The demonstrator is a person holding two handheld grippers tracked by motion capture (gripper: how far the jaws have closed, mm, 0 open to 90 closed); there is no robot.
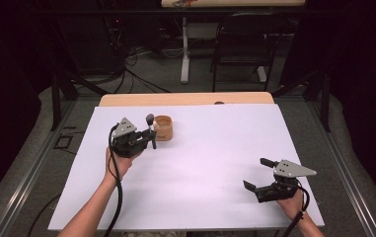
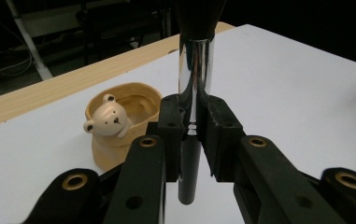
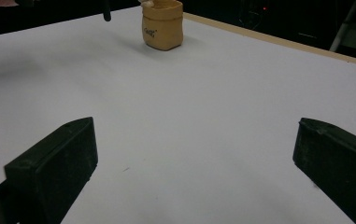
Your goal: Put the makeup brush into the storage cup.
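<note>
A tan ceramic cup [image 1: 164, 127] with a small bear head on its rim stands on the white table cover, back left of centre. My left gripper [image 1: 151, 134] hovers just left of it, shut on a brush [image 1: 149, 121]. In the left gripper view the brush [image 2: 194, 65] stands upright between the pads: black handle below, chrome ferrule and dark bristles above. My left gripper [image 2: 192, 123] is near the cup [image 2: 119, 116], which sits beyond and to the left. My right gripper [image 1: 257, 174] rests open near the front right. In the right gripper view my right gripper [image 3: 194, 163] holds nothing, and the cup [image 3: 162, 24] is far off.
The white cover [image 1: 200, 163] lies over a wooden table whose bare edge [image 1: 185, 98] shows at the back. A dark chair [image 1: 244, 44] and a table leg stand on the floor behind. Black cables trail from both grippers toward the front edge.
</note>
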